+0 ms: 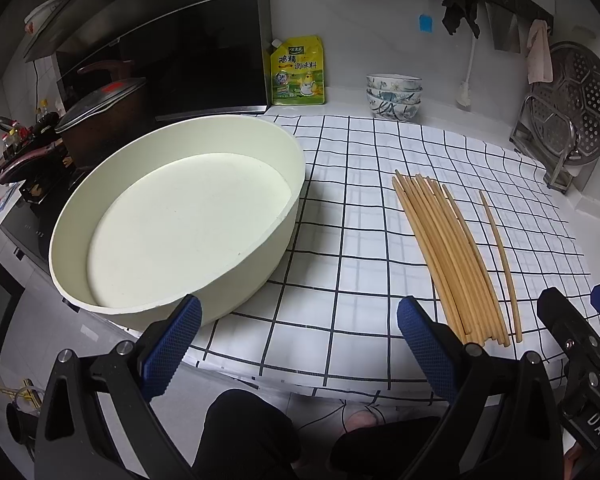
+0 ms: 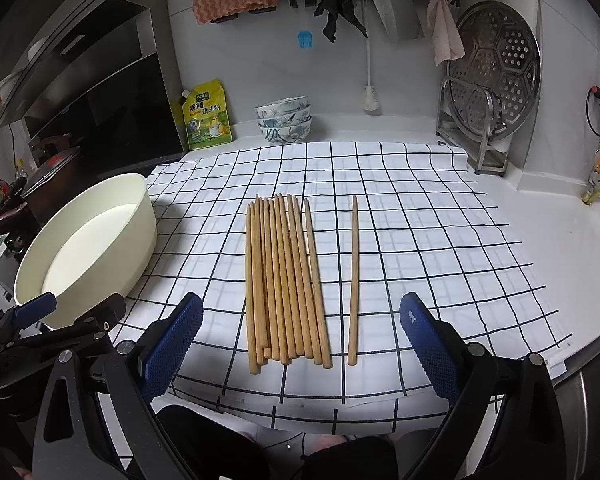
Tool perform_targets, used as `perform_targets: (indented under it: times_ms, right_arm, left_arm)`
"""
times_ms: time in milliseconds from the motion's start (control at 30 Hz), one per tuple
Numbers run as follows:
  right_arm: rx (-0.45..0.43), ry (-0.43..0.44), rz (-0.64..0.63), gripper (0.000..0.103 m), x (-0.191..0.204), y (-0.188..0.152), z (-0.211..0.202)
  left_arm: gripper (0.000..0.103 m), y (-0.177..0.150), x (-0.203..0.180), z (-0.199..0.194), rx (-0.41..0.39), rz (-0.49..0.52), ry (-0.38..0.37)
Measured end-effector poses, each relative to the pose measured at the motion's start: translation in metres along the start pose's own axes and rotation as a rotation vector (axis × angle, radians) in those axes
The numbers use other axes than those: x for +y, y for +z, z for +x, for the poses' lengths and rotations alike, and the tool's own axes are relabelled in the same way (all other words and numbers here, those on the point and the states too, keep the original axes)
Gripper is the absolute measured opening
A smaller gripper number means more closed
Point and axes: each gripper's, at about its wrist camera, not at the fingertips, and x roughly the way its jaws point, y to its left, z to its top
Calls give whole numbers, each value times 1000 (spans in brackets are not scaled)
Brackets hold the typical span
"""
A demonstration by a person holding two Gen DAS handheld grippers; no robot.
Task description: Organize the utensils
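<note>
The chopsticks (image 2: 286, 280) lie in a close bundle on the checked cloth (image 2: 420, 240) that covers the table (image 2: 560, 248), their thin tips pointing to the back wall. One single chopstick (image 2: 353, 280) lies apart, to the right of the bundle and almost parallel to it. Some sticks in the bundle lie over each other, so their exact number is hard to tell.

The right hand-held gripper (image 2: 300, 340) hangs at the near edge of the cloth with its blue fingers spread wide, and it holds nothing; the thick ends of the bundle and of the single chopstick are seen between the fingers. The left hand-held gripper (image 1: 298, 340) is also spread wide and empty, near the front edge of the table.

The cream basin (image 1: 172, 216) stands on the left part of the cloth, and it looks empty. In the left view one blue finger covers a small part of its near wall.

Behind the cloth there are stacked bowls (image 2: 284, 122) and a yellow pouch (image 2: 204, 116) by the wall. The person's dark legs are cut off at the bottom of both views.
</note>
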Motion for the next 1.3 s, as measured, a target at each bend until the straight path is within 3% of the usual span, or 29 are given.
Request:
perform_targets:
  times_ms: [400, 733, 933, 1300]
  right_arm:
    - [21, 11, 1, 94, -5, 0, 14]
    - [63, -30, 4, 94, -37, 11, 34]
    - [130, -82, -12, 94, -61, 22, 64]
    - [236, -126, -43, 94, -75, 27, 124]
  left_arm:
    - [97, -3, -11, 10, 20, 12, -4]
    - [97, 7, -37, 32, 52, 17, -40]
    - [97, 16, -67, 54, 92, 70, -68]
    - [97, 30, -79, 104, 178, 21, -46]
